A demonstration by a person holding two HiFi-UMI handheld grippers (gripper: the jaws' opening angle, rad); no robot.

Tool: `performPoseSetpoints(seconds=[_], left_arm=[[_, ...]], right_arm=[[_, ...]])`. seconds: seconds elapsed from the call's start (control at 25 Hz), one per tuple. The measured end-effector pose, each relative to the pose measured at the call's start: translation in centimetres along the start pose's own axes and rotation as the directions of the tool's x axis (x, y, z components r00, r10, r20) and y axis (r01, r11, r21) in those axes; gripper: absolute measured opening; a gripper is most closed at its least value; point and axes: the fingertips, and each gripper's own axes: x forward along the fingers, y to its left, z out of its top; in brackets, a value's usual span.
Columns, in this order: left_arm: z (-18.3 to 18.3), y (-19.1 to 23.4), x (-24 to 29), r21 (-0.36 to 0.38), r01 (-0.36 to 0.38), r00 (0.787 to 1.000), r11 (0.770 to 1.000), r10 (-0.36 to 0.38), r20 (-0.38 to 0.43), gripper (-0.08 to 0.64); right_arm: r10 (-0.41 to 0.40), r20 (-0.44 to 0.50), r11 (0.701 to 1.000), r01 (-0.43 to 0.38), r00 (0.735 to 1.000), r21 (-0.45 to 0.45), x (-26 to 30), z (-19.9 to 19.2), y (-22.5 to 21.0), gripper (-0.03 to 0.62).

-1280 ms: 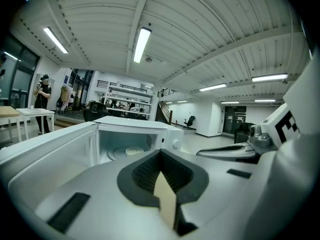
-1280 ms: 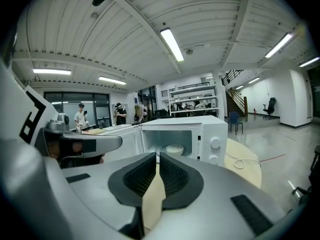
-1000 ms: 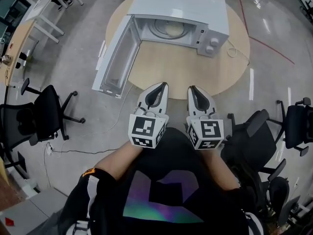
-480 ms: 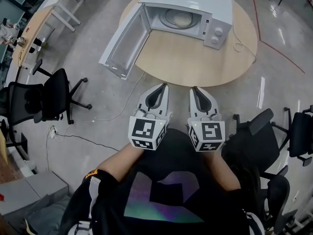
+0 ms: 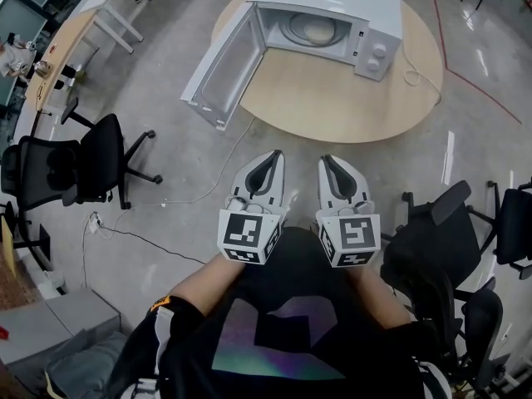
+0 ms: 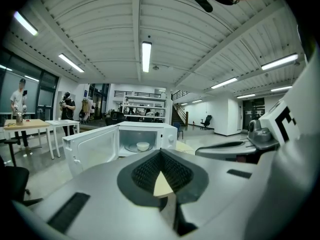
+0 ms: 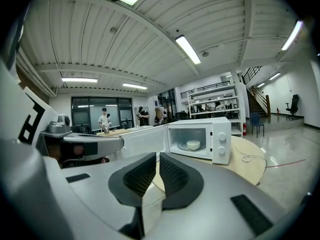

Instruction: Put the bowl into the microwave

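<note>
Bowl (image 7: 193,145) — inside open microwave (image 7: 222,134)

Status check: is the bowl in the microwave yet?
Done: the bowl sits inside the microwave. In hand: nothing; the left gripper and right gripper are shut, empty, short of the table. Left: only the open door, if closing counts.

Open-plan office: swivel chairs (image 5: 93,169), desks (image 5: 55,46).
</note>
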Motion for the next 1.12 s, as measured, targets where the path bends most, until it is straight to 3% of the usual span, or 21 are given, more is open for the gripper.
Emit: performPoseSetpoints(seconds=[0.36,1.12], left_arm=[[-1.3,5.7,-2.8,-0.047,-0.041,0.999,0.998,0.041,-0.016,0.044],[-1.8,8.1,-4.6,-0.060,0.044,0.999,0.997,-0.044,-0.012,0.044]], right_arm=[[0.001,-0.050,1.000,-0.001,0.999,0.006,1.0,-1.1,4.8,0.035],[-0.086,-0.073,0.996,0.085,0.994,-0.008,1.2,-1.6,8.2,0.015]])
